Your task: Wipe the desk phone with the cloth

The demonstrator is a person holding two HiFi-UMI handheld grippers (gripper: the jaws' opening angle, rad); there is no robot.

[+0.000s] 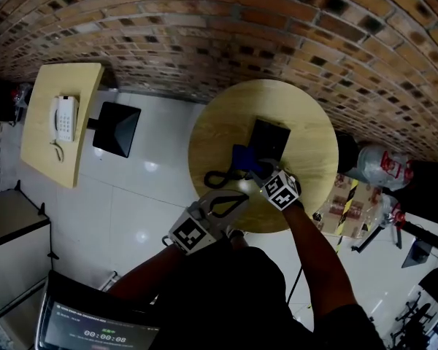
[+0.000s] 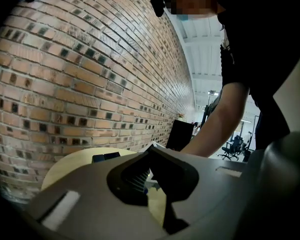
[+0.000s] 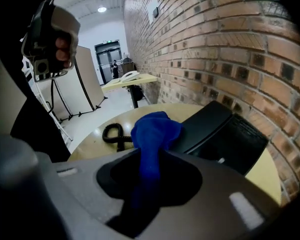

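Desk phone (image 1: 269, 138) on round table (image 1: 216, 131)

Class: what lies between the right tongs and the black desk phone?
The blue cloth, clamped in the right tongs, reaches toward the desk phone; the right gripper view shows it.

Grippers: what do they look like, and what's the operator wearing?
The left gripper and the right gripper match: grey moulded bodies, with black tongs set in a dark recess. Each carries a cube of black-and-white square markers, the left cube and the right cube. No cables show. The person wears a black short-sleeved top.
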